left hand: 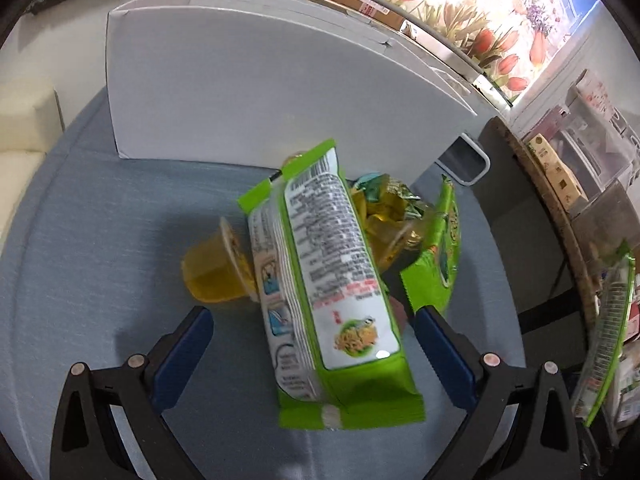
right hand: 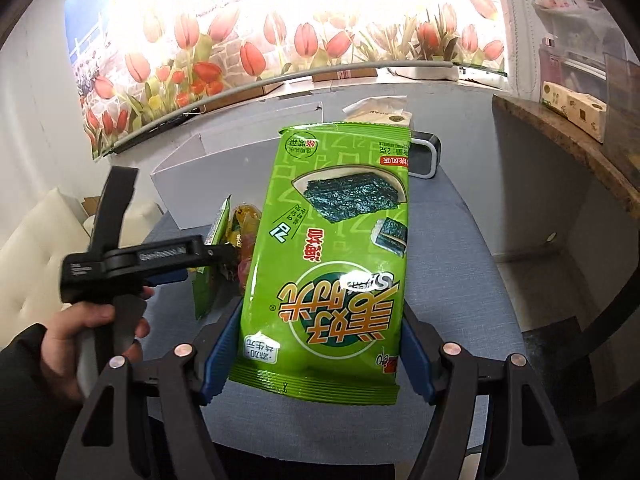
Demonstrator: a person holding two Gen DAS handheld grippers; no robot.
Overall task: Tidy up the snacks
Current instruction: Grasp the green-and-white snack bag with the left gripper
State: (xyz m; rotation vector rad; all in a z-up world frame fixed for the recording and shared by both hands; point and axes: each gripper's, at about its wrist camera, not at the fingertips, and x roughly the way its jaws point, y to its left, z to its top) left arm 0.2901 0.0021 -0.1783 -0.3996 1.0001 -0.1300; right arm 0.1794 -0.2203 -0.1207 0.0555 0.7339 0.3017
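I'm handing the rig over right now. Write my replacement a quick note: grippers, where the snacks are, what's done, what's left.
Right gripper: shut on the green seaweed snack pack, held above the blue tabletop.
Left gripper: open, jaws either side of a green-and-white snack packet without gripping it.
Still on the table: an orange jelly cup on its side, a crumpled gold wrapper and another green packet, all in front of the white box.
Done: cannot tell; the box's inside is hidden.
Left: probably box the seaweed pack, then the pile.
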